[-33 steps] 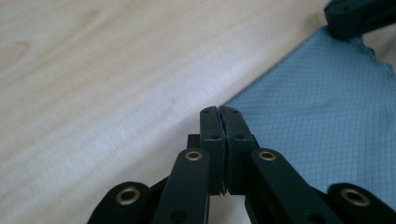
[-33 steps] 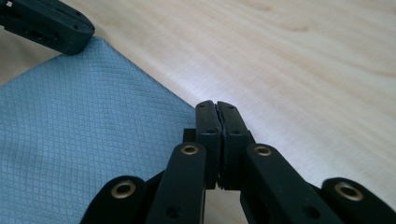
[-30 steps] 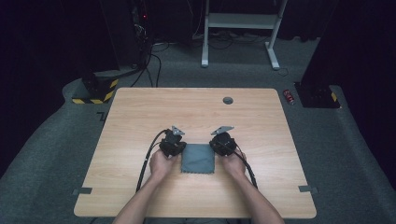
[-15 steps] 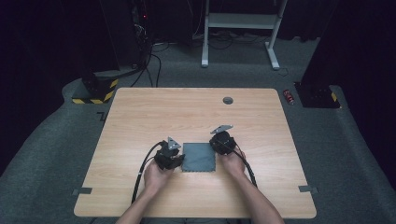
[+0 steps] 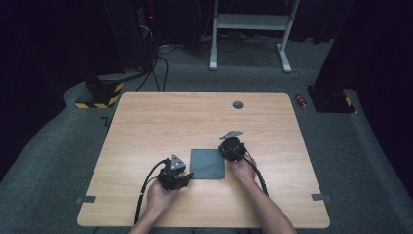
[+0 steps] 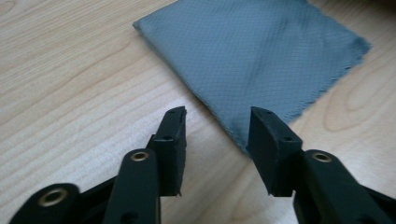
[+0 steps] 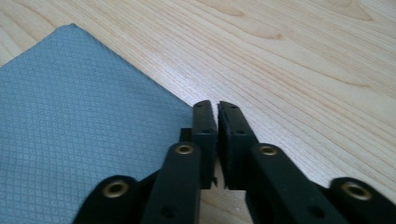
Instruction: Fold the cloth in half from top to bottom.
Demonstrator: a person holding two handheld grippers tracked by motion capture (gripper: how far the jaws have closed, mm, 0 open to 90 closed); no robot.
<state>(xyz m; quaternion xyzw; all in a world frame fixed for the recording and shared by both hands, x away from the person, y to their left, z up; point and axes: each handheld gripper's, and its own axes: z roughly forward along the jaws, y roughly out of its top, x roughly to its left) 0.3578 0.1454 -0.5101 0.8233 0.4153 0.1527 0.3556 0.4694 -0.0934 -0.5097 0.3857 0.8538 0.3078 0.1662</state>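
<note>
A grey folded cloth point(image 5: 208, 164) lies flat near the middle of the wooden table point(image 5: 160, 122). My left gripper point(image 5: 185, 171) rests just off its near left corner. In the left gripper view the cloth point(image 6: 252, 46) spreads out ahead, and my left gripper point(image 6: 217, 114) has just been opening, with only the cloth's corner low between its jaws, untouched. My right gripper point(image 5: 223, 152) sits at the cloth's far right edge. There its jaws point(image 7: 212, 107) have just been opening to a thin slit, with the cloth point(image 7: 70, 116) edge beside the left jaw.
A small round grommet point(image 5: 237, 105) sits in the tabletop at the back. On the carpet beyond the table stand white desk legs point(image 5: 213, 39), a red can point(image 5: 302, 101) and loose cables. Bare wood surrounds the cloth.
My left gripper has slid along the cloth's left side toward the near edge of the table and let go, its jaws now apart. The right hand has stayed put.
</note>
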